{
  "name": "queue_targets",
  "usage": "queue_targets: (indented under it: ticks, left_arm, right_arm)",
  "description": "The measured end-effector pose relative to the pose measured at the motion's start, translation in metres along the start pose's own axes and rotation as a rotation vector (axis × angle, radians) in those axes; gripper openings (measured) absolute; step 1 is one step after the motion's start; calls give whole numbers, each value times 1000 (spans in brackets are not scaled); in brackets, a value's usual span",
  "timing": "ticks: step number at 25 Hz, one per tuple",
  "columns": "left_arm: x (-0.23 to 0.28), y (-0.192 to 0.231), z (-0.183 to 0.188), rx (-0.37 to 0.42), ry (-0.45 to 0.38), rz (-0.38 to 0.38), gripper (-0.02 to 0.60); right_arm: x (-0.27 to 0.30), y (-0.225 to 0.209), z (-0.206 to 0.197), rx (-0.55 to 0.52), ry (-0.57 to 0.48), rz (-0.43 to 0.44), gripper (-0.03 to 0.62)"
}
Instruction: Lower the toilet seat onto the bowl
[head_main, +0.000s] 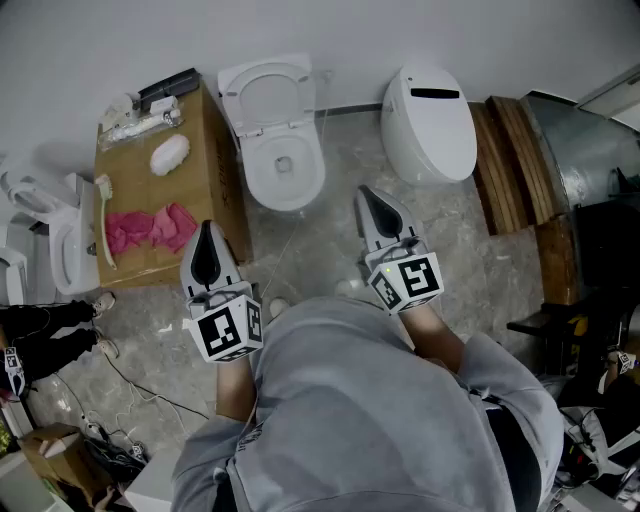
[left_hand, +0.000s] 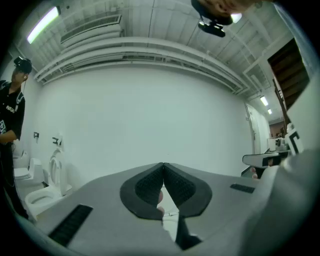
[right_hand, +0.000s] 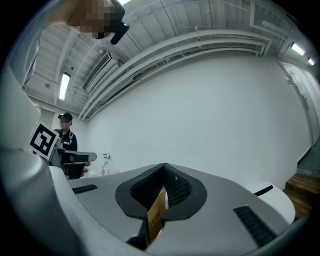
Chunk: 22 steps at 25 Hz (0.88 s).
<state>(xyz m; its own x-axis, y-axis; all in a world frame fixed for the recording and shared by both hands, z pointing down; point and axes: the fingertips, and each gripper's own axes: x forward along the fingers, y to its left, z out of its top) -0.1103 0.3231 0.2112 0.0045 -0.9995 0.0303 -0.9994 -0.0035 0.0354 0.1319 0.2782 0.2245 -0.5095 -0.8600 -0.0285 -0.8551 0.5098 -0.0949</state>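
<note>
Left hand-held gripper (head_main: 207, 235), right hand-held gripper (head_main: 368, 198): closed.

I hold my left gripper (head_main: 207, 232) left of centre in the head view and my right gripper (head_main: 368, 195) right of centre, slightly higher in the frame. Both point level toward the top of the frame, well apart from each other. The 2 left fingers (left_hand: 147, 186) meet at their tips, and the 2 right fingers (right_hand: 145, 190) are pressed together too. My forearms (head_main: 437, 330) run back to my grey sleeves (head_main: 500, 375).
</note>
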Motion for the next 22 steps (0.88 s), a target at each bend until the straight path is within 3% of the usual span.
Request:
queue_targets:
  ticks: [22]
  left_arm:
    - [-19, -29, 1, 15, 15, 25, 0]
  right_arm:
    - [-29, -15, 0, 23, 4, 26, -2]
